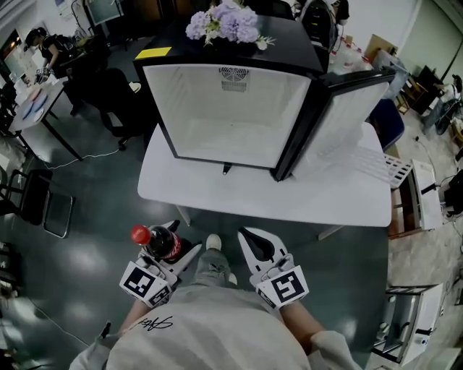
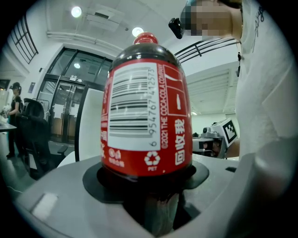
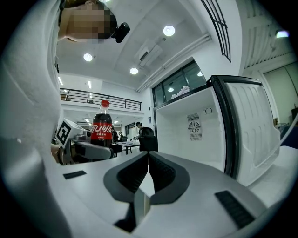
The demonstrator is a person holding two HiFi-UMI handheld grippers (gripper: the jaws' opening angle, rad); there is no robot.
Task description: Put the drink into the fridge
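Left gripper point(image 1: 173, 253): jaws closed around the lower body of the cola bottle point(image 1: 160, 244). In the left gripper view the dark pads pressed on the bottle from both sides, below the red label. The bottle stood upright in the grip with its red cap point(image 1: 139, 233) on top and the barcode side of the label facing the gripper's camera.

Right gripper point(image 1: 255, 242): jaws brought together, pad faces touching along a thin seam, with nothing between them. It was held level with the left gripper and just to that gripper's right. From its own view the bottle appeared off to its left.

Fridge point(image 1: 231, 115): stood ahead of both grippers, well apart from them, on a white table point(image 1: 217, 195). Its door point(image 1: 347, 101) was swung open to the right-hand side, ahead of the right gripper. White interior, with a round vent on the back wall. A bunch of pale purple flowers point(image 1: 224, 22) lay on the fridge top.

The bottle was well short of the fridge opening, off the table and in front of the person's torso.
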